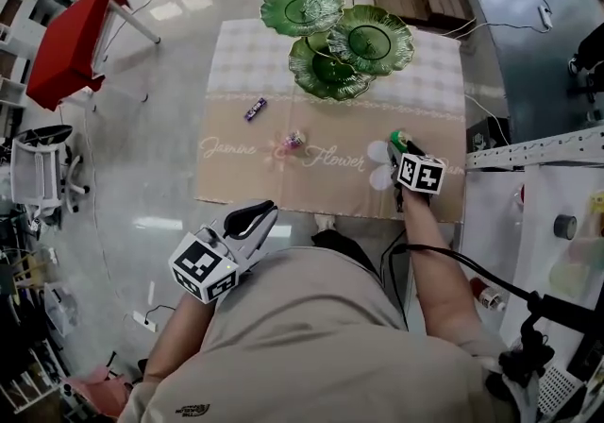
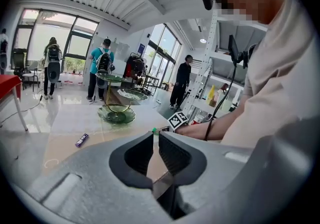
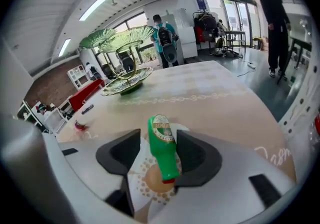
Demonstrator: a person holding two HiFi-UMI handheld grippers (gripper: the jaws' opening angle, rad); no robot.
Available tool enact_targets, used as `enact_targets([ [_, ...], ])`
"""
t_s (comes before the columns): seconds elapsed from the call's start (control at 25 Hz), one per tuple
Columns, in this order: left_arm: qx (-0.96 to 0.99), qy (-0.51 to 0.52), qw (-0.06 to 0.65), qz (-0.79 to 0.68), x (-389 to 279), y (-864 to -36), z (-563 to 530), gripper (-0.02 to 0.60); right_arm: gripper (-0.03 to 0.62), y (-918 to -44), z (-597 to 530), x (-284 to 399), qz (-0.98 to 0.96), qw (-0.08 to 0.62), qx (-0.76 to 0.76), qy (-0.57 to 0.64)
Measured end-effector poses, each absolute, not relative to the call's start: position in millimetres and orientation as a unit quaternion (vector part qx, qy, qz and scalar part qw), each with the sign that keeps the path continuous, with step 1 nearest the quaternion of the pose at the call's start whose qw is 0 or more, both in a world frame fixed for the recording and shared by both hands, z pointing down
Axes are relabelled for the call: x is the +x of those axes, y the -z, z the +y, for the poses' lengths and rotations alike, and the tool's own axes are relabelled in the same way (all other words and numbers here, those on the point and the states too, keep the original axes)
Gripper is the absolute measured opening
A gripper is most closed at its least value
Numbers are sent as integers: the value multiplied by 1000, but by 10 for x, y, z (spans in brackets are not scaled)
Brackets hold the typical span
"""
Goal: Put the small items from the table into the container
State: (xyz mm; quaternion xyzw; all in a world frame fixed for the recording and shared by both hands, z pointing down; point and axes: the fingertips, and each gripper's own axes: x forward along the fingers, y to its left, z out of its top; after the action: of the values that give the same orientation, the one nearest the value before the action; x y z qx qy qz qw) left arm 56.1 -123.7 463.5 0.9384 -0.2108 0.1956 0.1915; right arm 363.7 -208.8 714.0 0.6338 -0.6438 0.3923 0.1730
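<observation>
My right gripper (image 3: 158, 138) stood spread wide over the table, and the small green bottle (image 3: 164, 155) lay on the tablecloth (image 1: 330, 194) between its jaws, not yet pinched. It was on the right part of the cloth near my edge, well apart from the green dish stand (image 1: 283, 6) at the far side. My left gripper (image 2: 155, 140) hung low in front of me with its jaws almost pressed together and nothing in them. I judged that the danger was in the closing. The bottle lay a little slanted and nearer to one jaw, so that jaw could reach it first and push or roll it away. The bottle is also round and narrows toward the cap, so it could slide out of a weak pinch on the way to the stand. A purple bar (image 1: 255, 109) and a pink wrapped sweet (image 1: 293, 141) waited farther left. The bottle had an oval label, but its print was too small for me to read. On the cloth the curly script seemed to say "Flower", and of the word before it I was less sure.
</observation>
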Motion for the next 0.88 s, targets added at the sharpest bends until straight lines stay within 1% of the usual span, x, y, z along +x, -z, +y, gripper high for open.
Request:
enact_targets([
  [0.16,936,-194,193,-223,585,-4651,-1290,20,215,-7249,-2139,3613,-654,225,617,-376],
  [0.2,935,-193,193,-226,585,-4654,-1299,20,184,-7261,-2142,3604,-658,234,613,-370],
  [0.32,933,-189,195,-235,580,-4656,-1327,20,176,-7247,-2168,3577,-670,252,604,-350],
  [0.56,933,-183,198,-237,592,-4666,-1356,20,173,-7015,-2250,3502,-698,255,585,-325],
  [0.88,938,-172,196,-229,643,-4675,-1375,20,173,-6242,-2502,3465,-738,239,564,-283],
])
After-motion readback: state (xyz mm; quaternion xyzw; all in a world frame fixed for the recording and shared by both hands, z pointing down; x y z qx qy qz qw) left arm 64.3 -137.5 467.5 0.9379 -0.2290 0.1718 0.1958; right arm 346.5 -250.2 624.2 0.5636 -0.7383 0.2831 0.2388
